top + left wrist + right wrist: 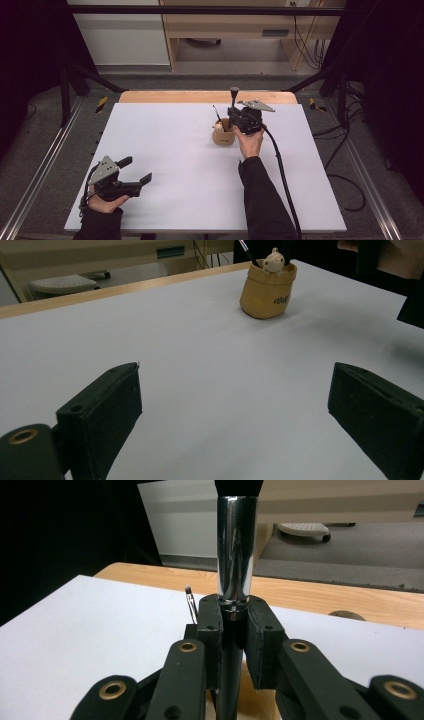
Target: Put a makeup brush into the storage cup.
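A tan pouch-shaped holder (223, 136) (267, 295) stands right of the white table top's middle. A small pale bear figure (273, 261) and a thin dark brush (217, 113) (190, 602) poke out of it. My right gripper (233, 114) (235, 615) hovers just above the holder, shut on a thick brush (233, 97) with a chrome ferrule (236, 550). The brush stands upright, dark head on top, its lower end hidden behind the jaws over the holder's mouth (250, 700). My left gripper (137, 169) (235, 375) rests low at the front left, jaws wide open and empty.
The white table top (175, 150) has a wooden strip (200, 96) along its far edge. A black cable (282, 175) trails from the right gripper across the table's right side. Metal frame rails (45, 165) run along both sides; desks stand beyond.
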Demonstrator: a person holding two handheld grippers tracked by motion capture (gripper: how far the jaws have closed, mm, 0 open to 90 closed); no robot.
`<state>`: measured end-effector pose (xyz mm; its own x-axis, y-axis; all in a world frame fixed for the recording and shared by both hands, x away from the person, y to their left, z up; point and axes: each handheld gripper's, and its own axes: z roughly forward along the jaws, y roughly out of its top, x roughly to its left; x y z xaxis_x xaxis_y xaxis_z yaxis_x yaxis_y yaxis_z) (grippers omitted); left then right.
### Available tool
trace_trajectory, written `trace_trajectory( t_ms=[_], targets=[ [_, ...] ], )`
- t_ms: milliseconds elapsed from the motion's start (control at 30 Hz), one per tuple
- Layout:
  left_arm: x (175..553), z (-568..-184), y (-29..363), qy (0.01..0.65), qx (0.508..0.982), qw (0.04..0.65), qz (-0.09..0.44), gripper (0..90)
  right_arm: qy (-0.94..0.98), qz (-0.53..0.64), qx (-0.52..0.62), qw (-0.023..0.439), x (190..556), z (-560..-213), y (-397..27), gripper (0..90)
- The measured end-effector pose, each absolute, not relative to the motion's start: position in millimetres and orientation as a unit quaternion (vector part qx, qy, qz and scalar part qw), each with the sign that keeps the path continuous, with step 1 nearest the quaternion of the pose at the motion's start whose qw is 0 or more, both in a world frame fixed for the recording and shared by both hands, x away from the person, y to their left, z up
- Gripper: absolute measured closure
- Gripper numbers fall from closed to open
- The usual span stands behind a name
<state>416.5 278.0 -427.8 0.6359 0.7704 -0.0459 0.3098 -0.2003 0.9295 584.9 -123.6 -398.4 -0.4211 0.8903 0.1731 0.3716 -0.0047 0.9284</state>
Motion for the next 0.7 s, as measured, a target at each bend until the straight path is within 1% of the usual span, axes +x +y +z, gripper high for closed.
trace_trajectory(
  t_ms=[700],
  targets=[
    [417, -428, 279, 0.363, 0.741, 0.518, 0.227, 6.9, 0.678, 0.498, 0.483, 0.244, 588, -414, -115, 79.1]
  ],
)
